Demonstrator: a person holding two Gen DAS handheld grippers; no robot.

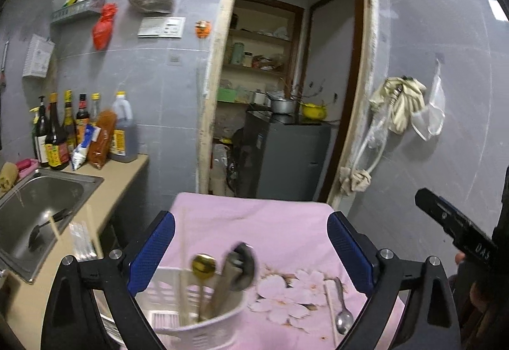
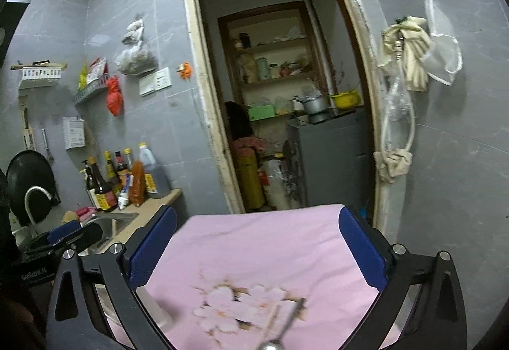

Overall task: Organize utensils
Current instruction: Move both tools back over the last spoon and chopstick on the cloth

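A white slotted utensil holder (image 1: 203, 315) stands on the pink flowered cloth (image 1: 254, 222), holding a gold spoon (image 1: 203, 264), a dark ladle (image 1: 245, 267) and chopsticks. My left gripper (image 1: 251, 241) is open and empty, just above and behind the holder. A steel spoon (image 1: 343, 315) and a chopstick (image 1: 331, 311) lie on the cloth to the right. My right gripper (image 2: 257, 241) is open and empty above the cloth (image 2: 254, 235); the steel spoon (image 2: 283, 331) lies blurred at the bottom edge. The holder's rim (image 2: 156, 305) shows at lower left.
A steel sink (image 1: 41, 206) with a black spoon in it lies to the left on a counter with several sauce bottles (image 1: 63, 127). A doorway (image 1: 286, 95) opens behind the table. Cloths hang on the right wall (image 1: 404, 101). The right gripper's body (image 1: 458, 232) shows at right.
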